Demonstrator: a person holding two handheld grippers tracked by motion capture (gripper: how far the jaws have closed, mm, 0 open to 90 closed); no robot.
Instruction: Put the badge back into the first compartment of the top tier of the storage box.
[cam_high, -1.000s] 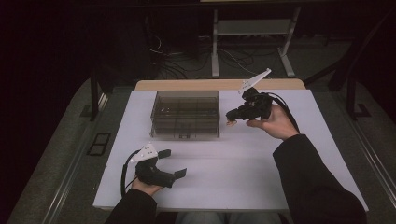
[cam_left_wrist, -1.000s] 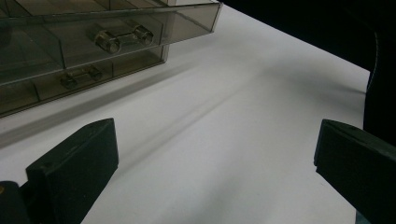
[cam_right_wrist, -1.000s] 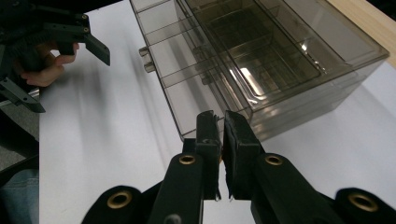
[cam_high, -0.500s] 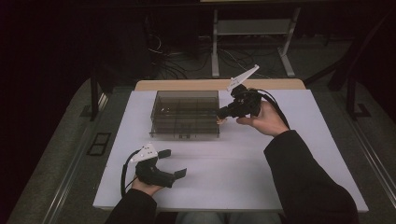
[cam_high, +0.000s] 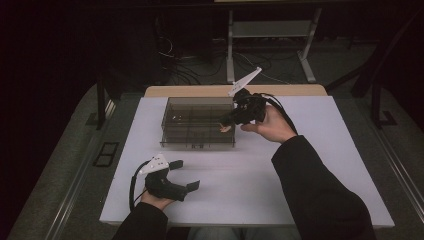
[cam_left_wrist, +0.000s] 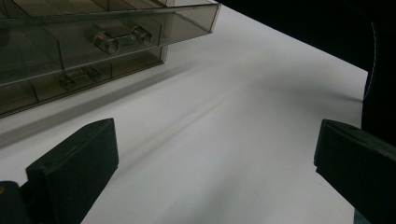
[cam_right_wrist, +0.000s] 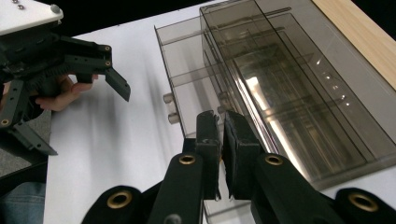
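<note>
On the white counter (cam_high: 280, 190), toward its far edge, sat the smoky transparent plastic drawer box (cam_high: 198, 121), divided into compartments, with small knob handles (cam_left_wrist: 106, 41) on its near face. Judged from looks: light, rigid, thin-walled plastic, slick on the flat panels, likely to slide on the sheet if pushed and to crack if squeezed hard. Best hold was probably a drawer knob or a wall edge, not the smooth top.

Your right tool (cam_high: 226, 123) hung at the box's right end, over its near right corner. Its jaws were fully shut, pads together with only a sliver between, and nothing was held; in the right gripper view the tips (cam_right_wrist: 220, 122) lay over the box's edge, but contact couldn't be told.

Your left tool (cam_high: 186, 175) rested low on the near left of the counter, well apart from the box, jaws wide open, empty, with bare white surface between them in the left gripper view.
</note>
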